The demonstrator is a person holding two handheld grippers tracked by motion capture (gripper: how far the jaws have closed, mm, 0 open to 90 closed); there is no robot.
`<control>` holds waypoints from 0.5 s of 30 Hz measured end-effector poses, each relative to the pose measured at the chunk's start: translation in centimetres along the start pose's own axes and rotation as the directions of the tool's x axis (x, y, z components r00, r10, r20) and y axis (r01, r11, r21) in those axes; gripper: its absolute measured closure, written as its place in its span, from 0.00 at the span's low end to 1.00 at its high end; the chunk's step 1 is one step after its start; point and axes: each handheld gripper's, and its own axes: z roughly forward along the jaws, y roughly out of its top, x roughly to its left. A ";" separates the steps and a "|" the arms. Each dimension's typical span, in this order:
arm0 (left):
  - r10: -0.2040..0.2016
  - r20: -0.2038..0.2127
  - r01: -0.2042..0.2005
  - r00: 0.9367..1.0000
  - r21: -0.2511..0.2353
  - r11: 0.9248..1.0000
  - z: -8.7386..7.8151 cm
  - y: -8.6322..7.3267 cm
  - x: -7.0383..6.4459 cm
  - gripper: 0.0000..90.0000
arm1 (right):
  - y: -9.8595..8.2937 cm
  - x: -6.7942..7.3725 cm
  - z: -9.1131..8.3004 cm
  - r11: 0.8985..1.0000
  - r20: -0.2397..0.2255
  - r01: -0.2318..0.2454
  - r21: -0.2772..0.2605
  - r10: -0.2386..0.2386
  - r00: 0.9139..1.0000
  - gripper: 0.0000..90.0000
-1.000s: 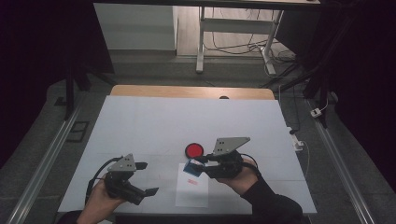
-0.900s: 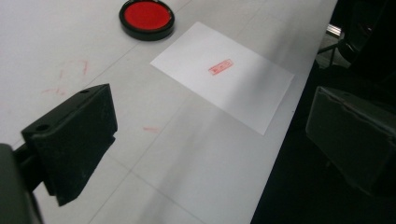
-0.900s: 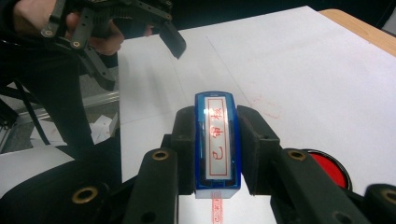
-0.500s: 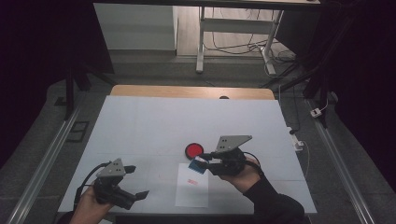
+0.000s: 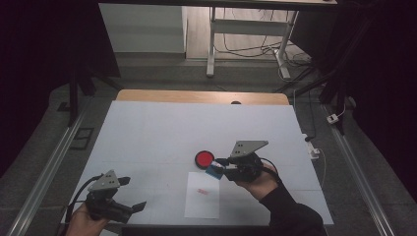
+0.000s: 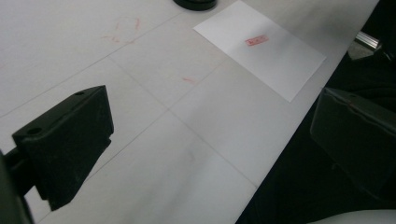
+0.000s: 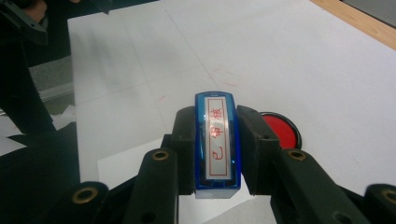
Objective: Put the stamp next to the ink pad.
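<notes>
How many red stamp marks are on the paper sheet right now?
1. A single red mark sits near the middle of the paper sheet, also seen in the left gripper view. Part of the sheet lies under the stamp.

The blue stamp (image 7: pixel 216 144), its silver label printed with red characters inside a red border, sits clamped between the right gripper's (image 5: pixel 227 166) jaws, lifted above the white paper (image 5: pixel 203 194) bearing a small red imprint, just beside the round red ink pad (image 5: pixel 204 159).

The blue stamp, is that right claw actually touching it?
Touching. The right gripper view shows the right gripper with both jaws pressed against the stamp's sides.
</notes>
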 end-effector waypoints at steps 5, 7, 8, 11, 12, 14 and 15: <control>-0.012 -0.016 0.012 1.000 -0.006 1.000 -0.5 -0.4 0.3 0.00 | -0.4 -0.6 -0.2 1.000 0.026 -0.017 0.014 0.017 1.000 0.77; -0.017 -0.025 0.017 1.000 -0.009 1.000 -0.7 -0.5 0.3 0.00 | -0.6 -0.9 -0.2 1.000 0.043 -0.024 0.019 0.023 0.999 0.77; -0.017 -0.031 0.017 0.999 -0.008 1.000 -0.8 -0.6 0.3 0.00 | -0.7 -1.1 -0.2 0.999 0.052 -0.026 0.026 0.024 0.998 0.77; -0.019 -0.049 0.019 0.999 -0.004 1.000 -1.0 -0.7 0.4 0.00 | -1.0 -1.6 -0.4 0.999 0.074 -0.035 0.032 0.032 0.997 0.77; -0.018 -0.054 0.018 0.998 -0.001 1.000 -1.0 -0.7 0.4 0.00 | -1.1 -1.8 -0.4 0.999 0.080 -0.038 0.036 0.035 0.996 0.77; -0.017 -0.066 0.018 0.998 0.006 1.000 -1.1 -0.8 0.4 0.00 | -1.3 -2.1 -0.5 0.998 0.098 -0.044 0.040 0.040 0.994 0.77; -0.015 -0.073 0.016 0.997 0.010 1.000 -1.1 -0.8 0.5 0.00 | -1.4 -2.3 -0.6 0.998 0.105 -0.047 0.044 0.042 0.994 0.77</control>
